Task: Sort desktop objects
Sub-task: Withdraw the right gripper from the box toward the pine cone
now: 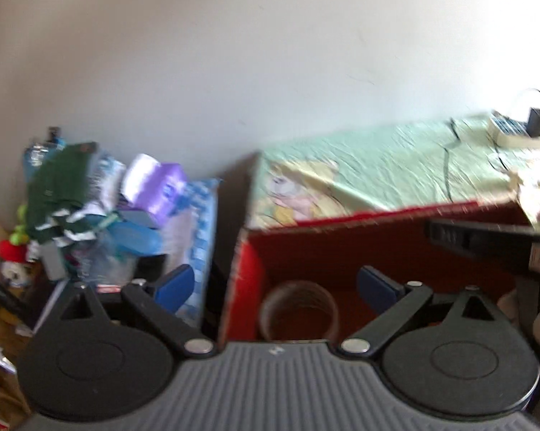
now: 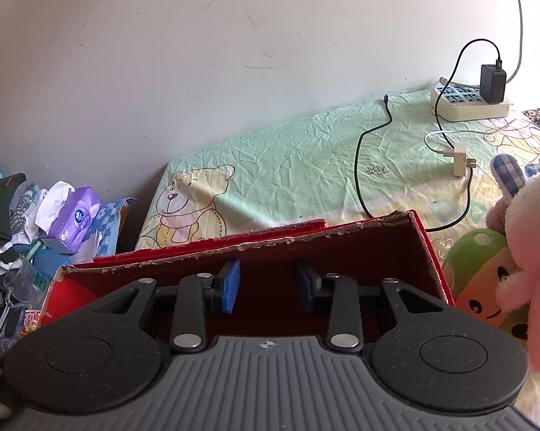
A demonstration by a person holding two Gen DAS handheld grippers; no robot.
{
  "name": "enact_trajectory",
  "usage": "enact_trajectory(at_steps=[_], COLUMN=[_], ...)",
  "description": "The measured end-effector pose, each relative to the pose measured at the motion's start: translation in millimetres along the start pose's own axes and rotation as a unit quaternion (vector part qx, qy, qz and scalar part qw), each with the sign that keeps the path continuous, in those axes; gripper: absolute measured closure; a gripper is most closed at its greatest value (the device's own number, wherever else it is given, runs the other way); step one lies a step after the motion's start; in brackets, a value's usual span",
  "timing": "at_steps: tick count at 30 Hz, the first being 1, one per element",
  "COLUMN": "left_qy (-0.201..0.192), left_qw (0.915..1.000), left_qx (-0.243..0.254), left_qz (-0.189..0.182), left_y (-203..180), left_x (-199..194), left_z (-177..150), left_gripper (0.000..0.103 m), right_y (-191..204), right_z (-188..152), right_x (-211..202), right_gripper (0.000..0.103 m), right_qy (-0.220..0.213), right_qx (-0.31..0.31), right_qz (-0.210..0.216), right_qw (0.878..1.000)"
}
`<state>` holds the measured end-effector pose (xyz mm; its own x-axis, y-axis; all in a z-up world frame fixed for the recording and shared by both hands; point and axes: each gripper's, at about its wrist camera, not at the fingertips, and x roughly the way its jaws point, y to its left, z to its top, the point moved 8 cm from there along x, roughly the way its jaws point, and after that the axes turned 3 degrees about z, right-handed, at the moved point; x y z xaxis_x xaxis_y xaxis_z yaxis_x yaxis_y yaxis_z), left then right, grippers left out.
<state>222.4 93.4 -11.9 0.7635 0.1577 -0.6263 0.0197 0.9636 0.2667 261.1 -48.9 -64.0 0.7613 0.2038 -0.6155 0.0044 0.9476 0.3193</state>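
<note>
The left hand-held gripper hung open and empty over the red cardboard box, which held a brown ribbed cylinder; the right hand-held gripper gaped empty over the same box.

Both wrist cameras sit close above the open red box, facing the white wall. They share the green bear-print sheet and power strip; the left view is blurred.
</note>
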Motion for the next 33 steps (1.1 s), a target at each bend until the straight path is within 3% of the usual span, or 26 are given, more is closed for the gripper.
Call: enact_trajectory(at_steps=[8,21,27,30,32,33], left_qy=[-0.001,0.010,0.014,0.016,0.016,0.016], left_qw=[0.9988,0.9968,0.9970,0.9972,0.9972,0.9972], left_qx=[-0.038,-0.065,-0.063,-0.062,-0.063,-0.061], left_qz=[0.032,0.046,0.044,0.040,0.039,0.039], left_y=[35,61,65,64,63,62], left_x=[-18,-33,-37,-38,-39,-40], left_z=[8,-3,-9,-11,-12,-12], left_gripper=[0.005,0.004,0.004,0.004,0.004,0.004], right_y=[4,6,11,15,16,16], right_z=[2,4,13,19,21,21], right_x=[-5,-10,-43,-70,-89,-96], right_gripper=[0.066,0.066,0.066,0.058,0.038,0.036], right_qy=[-0.019,-0.032,-0.077,-0.109,-0.130,-0.138], right_qx=[-0.016,-0.022,-0.029,-0.034,-0.032,-0.032], right_qz=[-0.005,-0.008,-0.003,0.004,0.008,0.011], right_qw=[1.000,0.999,0.997,0.993,0.991,0.990])
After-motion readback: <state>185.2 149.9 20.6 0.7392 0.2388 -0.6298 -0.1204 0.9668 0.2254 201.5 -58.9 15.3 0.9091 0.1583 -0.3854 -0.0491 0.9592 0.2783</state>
